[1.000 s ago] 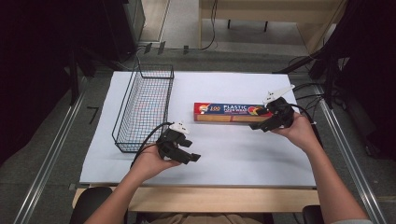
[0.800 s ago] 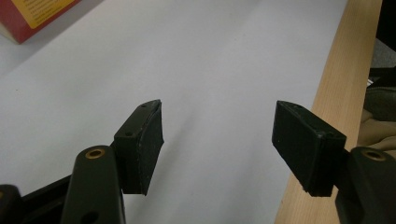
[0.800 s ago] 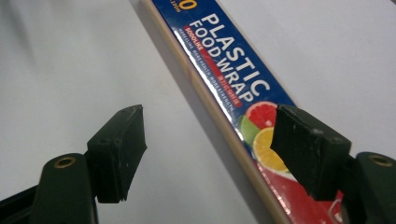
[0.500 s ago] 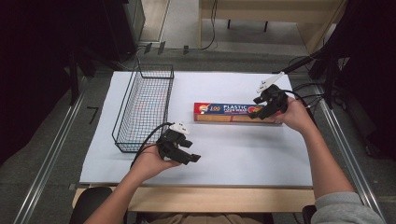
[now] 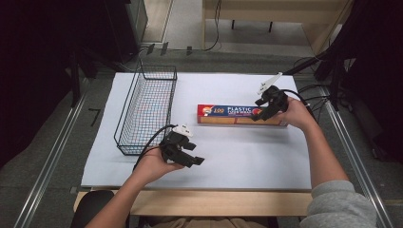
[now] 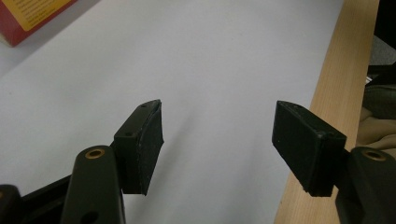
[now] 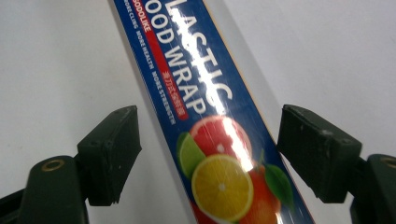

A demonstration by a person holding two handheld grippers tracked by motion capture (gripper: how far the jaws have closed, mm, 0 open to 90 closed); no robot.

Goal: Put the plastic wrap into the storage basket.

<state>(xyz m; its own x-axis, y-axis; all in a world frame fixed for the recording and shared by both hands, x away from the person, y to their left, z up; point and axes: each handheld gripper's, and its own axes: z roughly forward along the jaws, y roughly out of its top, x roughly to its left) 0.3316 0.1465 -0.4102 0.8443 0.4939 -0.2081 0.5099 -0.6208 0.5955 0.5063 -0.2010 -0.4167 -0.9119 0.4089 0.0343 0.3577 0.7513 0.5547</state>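
straddling the plastic wrap box (image 7: pixel 219 154), the right gripper (image 7: pixel 210 154) has gaped wide.

The right gripper (image 7: pixel 208 154) hangs over the plastic food wrap box (image 7: pixel 201 107), jaws spread wide with one on each side of it and neither touching; the blue box, printed with citrus fruit, runs slantwise across the white table (image 7: pixel 327 51)
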